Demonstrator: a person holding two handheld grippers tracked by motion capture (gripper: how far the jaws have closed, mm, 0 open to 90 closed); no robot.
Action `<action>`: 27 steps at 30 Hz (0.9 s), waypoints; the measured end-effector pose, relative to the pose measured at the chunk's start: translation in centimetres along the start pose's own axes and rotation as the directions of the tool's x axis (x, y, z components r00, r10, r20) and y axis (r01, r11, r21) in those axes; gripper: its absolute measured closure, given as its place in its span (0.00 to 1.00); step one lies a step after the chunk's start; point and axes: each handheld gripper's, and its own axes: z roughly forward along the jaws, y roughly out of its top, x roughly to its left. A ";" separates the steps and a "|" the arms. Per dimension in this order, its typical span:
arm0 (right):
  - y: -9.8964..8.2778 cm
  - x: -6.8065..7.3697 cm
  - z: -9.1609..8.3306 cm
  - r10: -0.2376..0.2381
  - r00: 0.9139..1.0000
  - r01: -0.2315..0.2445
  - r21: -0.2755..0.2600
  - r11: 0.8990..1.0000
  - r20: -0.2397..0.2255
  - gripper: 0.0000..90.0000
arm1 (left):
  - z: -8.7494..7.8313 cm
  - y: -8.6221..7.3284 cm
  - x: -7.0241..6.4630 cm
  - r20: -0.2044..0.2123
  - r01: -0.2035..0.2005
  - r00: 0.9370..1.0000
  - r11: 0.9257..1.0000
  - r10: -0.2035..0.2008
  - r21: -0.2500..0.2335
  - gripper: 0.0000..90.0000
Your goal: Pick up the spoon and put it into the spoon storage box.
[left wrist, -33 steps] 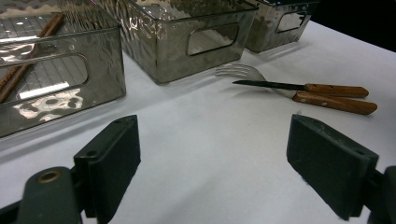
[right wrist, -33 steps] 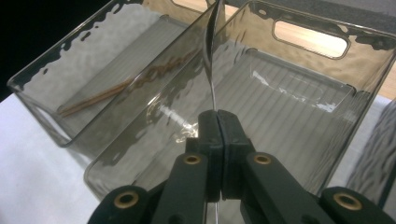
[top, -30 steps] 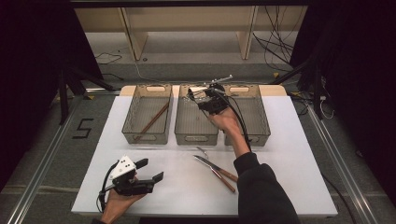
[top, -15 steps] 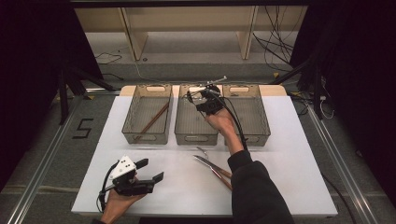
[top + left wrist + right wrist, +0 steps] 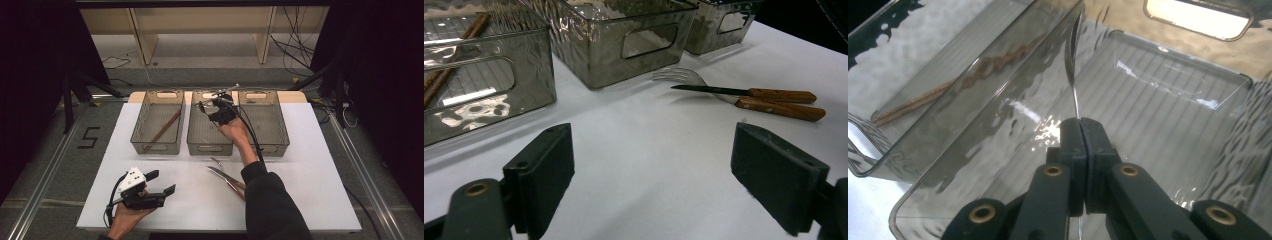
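White tabletop (image 5: 310,165) fills the middle of the high view, with dark floor around it and pale shelving along the top edge. Three smoky clear bins stand in a row across the upper centre: the left bin (image 5: 159,125) holds wooden chopsticks (image 5: 162,131), the middle bin (image 5: 210,136) looks bare on its ribbed floor, and the right bin (image 5: 267,120) sits just beside it.

The right gripper (image 5: 1081,131) has its jaws pressed together on a thin metal utensil (image 5: 1074,55), seemingly a spoon seen edge-on; its stem rises from between the pads toward the top centre of the right gripper view, over the middle bin's interior. Compared with the earlier high views, this hand has dropped lower over the middle bin, so the utensil now hangs close above that compartment rather than well over the row. By my judgement the carry is nearly over and only the lowering and letting go remain.

Near the lower left of the high view, the left gripper (image 5: 161,184) rests in place just above the table with its jaws spread wide and nothing between them. A fork (image 5: 684,76) and a wooden-handled knife (image 5: 749,92) lie touching, centre right in the left gripper view, waiting to be sorted.
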 end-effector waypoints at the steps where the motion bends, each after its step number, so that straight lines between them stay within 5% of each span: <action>1: 0.0 0.1 0.1 -0.003 1.000 0.003 0.004 1.000 0.001 0.99 | 0.0 0.0 0.0 0.000 0.000 1.000 1.000 0.000 -0.002 0.19; 3: -0.1 0.1 0.3 -0.007 1.000 0.007 0.011 1.000 0.005 0.97 | 0.0 0.0 0.0 0.000 0.000 1.000 1.000 0.000 -0.001 0.19; 5: 0.0 0.0 0.4 0.009 1.000 -0.009 0.010 1.000 -0.020 0.80 | 0.0 0.0 0.0 0.002 0.000 1.000 1.000 0.000 -0.001 0.19; 8: 0.0 0.0 0.1 0.009 0.999 -0.009 0.007 1.000 -0.045 0.69 | 0.0 0.0 0.0 0.003 0.002 1.000 1.000 -0.002 -0.001 0.19; 19: -0.2 1.1 -2.2 -0.051 0.992 0.048 -0.028 0.998 -0.118 0.54 | 0.0 0.0 0.0 0.002 0.000 1.000 1.000 0.000 0.001 0.19; 27: -1.7 2.7 -5.2 -0.131 0.977 0.119 -0.077 0.990 -0.170 0.43 | 0.0 0.0 0.0 0.001 0.001 1.000 1.000 -0.001 -0.002 0.19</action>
